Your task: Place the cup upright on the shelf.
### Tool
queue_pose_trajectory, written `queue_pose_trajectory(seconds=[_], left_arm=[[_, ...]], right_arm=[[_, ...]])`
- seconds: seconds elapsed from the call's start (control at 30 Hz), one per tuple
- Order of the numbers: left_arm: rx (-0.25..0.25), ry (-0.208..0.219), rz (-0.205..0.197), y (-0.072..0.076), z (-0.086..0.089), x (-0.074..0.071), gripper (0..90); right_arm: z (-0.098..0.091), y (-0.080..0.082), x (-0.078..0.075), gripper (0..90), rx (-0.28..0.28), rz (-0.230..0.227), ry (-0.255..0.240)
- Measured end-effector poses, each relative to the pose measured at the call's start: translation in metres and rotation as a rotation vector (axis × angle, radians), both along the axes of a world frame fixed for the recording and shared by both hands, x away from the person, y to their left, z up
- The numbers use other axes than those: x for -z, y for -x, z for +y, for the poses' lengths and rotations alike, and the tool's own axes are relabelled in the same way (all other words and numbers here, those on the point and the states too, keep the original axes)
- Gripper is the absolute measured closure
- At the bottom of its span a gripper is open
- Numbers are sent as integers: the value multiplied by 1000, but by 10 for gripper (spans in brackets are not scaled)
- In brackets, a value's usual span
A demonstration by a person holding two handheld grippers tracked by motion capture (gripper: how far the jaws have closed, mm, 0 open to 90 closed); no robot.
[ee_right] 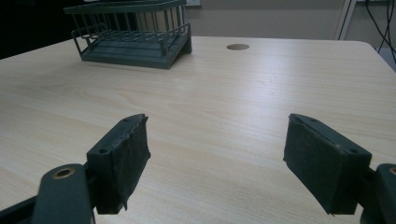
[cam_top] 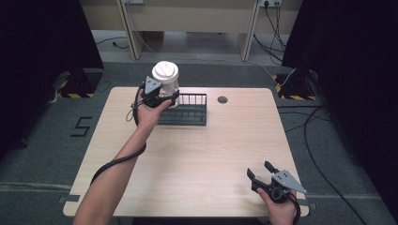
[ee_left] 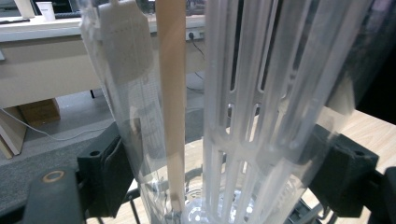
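Near the tabletop's (cam_top: 197, 154) front right corner: right gripper (cam_top: 263, 174), jaws spread wide, holding nothing. Toward the far left edge: left gripper (cam_top: 162, 97) clamped on clear bottle (cam_top: 167, 84), white-lidded, lifted at the dark wire rack's (cam_top: 190, 110) left end. Judged mid-task: grasp made, setting down remaining. Rack bars the one obstacle nearby.

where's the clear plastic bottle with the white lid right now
In the high view the clear plastic bottle with the white lid is held upright in the left gripper, at the table's far left, over the dark wire rack.
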State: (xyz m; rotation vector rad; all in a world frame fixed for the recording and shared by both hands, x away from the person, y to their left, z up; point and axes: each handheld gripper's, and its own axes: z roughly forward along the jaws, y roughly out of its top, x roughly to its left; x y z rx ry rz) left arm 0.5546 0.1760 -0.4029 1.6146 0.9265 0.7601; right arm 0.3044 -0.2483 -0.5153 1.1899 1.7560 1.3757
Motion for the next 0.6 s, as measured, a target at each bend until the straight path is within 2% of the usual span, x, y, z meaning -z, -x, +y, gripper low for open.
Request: queue_pose_trajectory(seconds=[0.13, 0.2, 0.6], left_arm=[[-4, 5, 11, -7, -7, 5, 179], [-4, -6, 13, -10, -11, 8, 179], [-11, -13, 50, -17, -20, 24, 178]], right_arm=[[0, 0, 0, 225, -2, -1, 3], [0, 0, 0, 225, -1, 0, -4], [0, 0, 0, 224, -4, 2, -6]])
